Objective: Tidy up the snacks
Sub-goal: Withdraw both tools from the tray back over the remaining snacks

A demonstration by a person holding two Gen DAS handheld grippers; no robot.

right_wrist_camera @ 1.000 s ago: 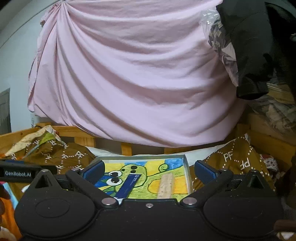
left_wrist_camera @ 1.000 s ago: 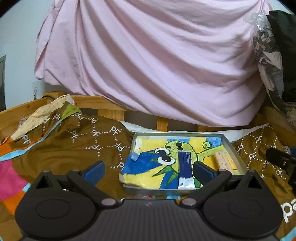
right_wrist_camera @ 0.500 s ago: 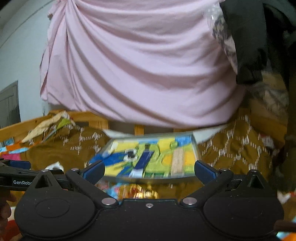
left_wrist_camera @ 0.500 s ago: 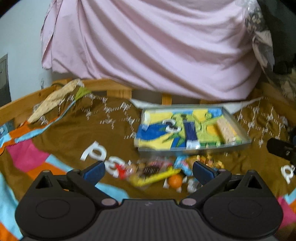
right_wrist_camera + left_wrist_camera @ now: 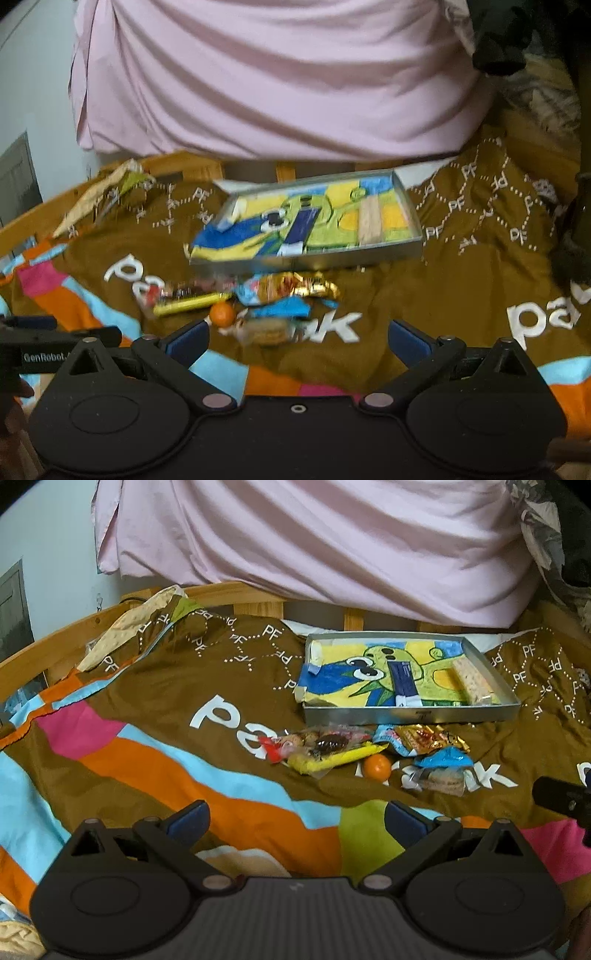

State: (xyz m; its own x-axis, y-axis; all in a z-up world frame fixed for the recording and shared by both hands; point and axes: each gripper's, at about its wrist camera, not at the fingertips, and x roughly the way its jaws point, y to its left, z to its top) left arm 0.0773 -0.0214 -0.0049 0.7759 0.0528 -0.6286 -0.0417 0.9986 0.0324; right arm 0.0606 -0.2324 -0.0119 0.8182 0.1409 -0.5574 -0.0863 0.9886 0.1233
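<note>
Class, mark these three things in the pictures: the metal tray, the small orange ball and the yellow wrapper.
metal tray (image 5: 412,715), left wrist view, on its near wall.
orange ball (image 5: 377,765), left wrist view, on its middle.
yellow wrapper (image 5: 338,759), left wrist view, on the middle of its length.

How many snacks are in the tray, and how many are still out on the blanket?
In the tray: 2, a dark blue packet and a pale wafer bar.
On the blanket: about 7, counting the yellow bar and the orange ball; the pile overlaps.
Total: about 9.
</note>
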